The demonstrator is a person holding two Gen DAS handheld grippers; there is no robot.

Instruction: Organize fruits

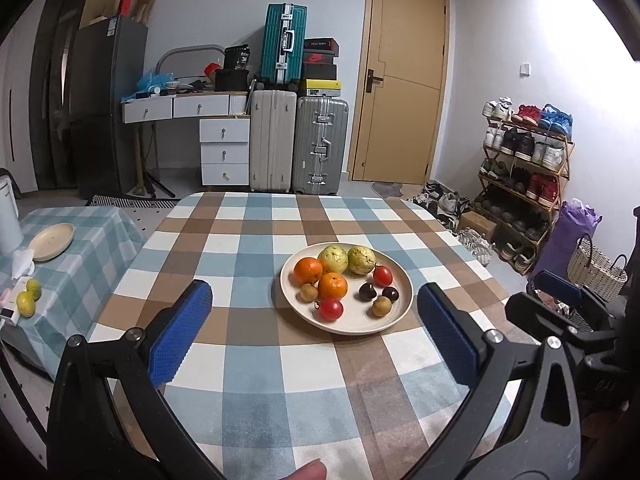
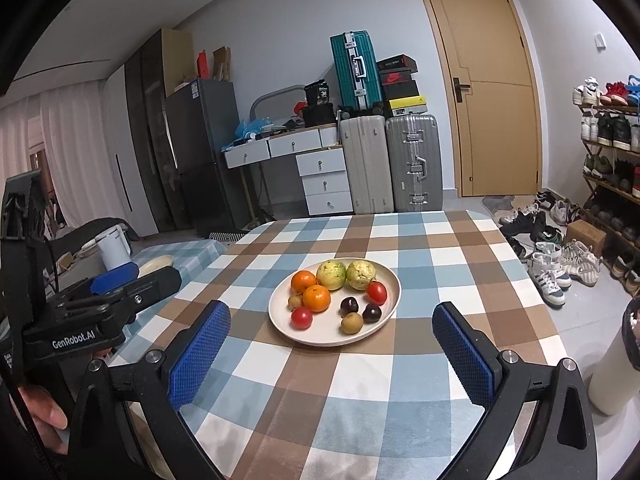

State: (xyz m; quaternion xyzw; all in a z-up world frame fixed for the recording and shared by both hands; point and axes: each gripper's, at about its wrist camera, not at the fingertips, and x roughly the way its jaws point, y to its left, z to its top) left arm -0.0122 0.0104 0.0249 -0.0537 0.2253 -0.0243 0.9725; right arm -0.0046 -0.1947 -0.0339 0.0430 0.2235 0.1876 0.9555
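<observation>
Checked-cloth surface (image 1: pixel 248 380), blue, brown and white squares. Cream plate (image 1: pixel 404 300) sits near the middle of it, ahead of both grippers.

On the plate: two green guavas (image 1: pixel 333 258) side by side at the far rim, touching. Two oranges (image 1: pixel 308 271) on the left side, one behind the other, close together. Three red tomatoes: one (image 1: pixel 330 309) at the near left, one (image 1: pixel 383 275) at the right beside the right guava; the third cannot be made out, so count two only. Two dark plums (image 1: pixel 367 291) near the centre right, just beside each other. Two small brown fruits (image 1: pixel 381 306), one near the front right, one beside the front orange.

Left gripper (image 1: pixel 314 330): blue-padded fingers spread wide, nothing between them, held above the surface short of the plate's near rim. A fingertip shows at the bottom edge of the left wrist view.

Right gripper (image 2: pixel 330 350): fingers likewise wide apart and empty, plate seen in the gap between them.

A second, lower surface (image 1: pixel 92 240) to the left carries an empty cream plate (image 1: pixel 52 242) and two yellow-green citrus fruits (image 1: pixel 29 298), well apart from the main plate.
</observation>
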